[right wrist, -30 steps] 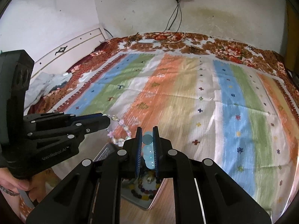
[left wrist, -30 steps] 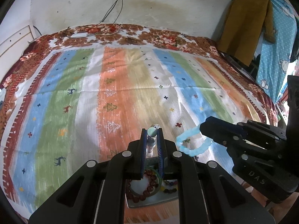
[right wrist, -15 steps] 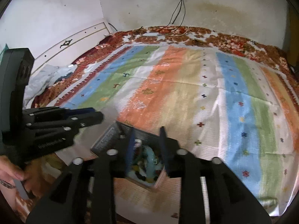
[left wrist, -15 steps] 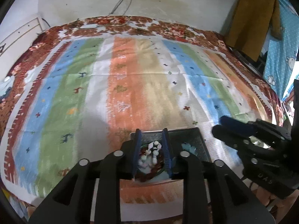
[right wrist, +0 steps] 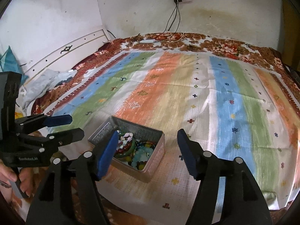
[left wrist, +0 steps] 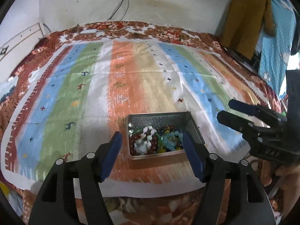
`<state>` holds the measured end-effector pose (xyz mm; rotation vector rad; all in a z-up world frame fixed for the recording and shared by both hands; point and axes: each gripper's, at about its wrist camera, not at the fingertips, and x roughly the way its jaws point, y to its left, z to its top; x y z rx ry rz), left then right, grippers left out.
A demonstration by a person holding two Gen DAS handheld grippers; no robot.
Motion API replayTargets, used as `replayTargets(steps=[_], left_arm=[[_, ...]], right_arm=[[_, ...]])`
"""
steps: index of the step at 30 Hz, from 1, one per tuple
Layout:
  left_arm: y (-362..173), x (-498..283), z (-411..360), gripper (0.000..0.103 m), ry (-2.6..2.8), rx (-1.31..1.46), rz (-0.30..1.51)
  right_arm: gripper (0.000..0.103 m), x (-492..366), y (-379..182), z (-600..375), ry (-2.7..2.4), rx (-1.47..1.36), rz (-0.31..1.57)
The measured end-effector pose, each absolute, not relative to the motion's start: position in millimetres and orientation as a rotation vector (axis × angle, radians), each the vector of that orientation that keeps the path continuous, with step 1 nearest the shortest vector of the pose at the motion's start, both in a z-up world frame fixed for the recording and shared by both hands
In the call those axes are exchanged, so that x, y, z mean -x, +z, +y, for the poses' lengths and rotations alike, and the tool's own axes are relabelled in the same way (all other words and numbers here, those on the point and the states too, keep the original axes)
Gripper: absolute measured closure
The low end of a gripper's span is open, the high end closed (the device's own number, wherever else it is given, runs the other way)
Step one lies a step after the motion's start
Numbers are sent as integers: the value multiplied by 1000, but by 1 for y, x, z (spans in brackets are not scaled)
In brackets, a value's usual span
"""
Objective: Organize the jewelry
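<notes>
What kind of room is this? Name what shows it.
Most likely a bedroom: a bed spread with a striped cloth over a floral blanket, a white headboard at one side, and clothes hanging by the wall.

Both grippers have just been opening: the left gripper [left wrist: 151,136], which pinched a pale beaded bracelet [left wrist: 147,133] a second ago, and the right gripper [right wrist: 147,133], which gripped a light-blue bracelet [right wrist: 143,153], now stand empty, both bracelets lying in the metal tin [left wrist: 159,118].
</notes>
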<state>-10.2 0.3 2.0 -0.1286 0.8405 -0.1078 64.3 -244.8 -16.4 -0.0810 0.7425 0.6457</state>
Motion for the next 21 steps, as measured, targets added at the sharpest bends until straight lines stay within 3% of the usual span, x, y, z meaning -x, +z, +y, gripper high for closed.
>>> replayTargets(steps=[4, 10, 21], left_arm=[[3, 14, -4, 19, -94, 93, 817], [3, 20, -7, 6, -74, 63, 790], [4, 28, -17, 6, -80, 17, 723]], right_arm=[[26, -59, -17, -248, 657, 82, 741], [11, -54, -20, -254, 643, 82, 728], [4, -48, -23, -261, 641, 81, 685]])
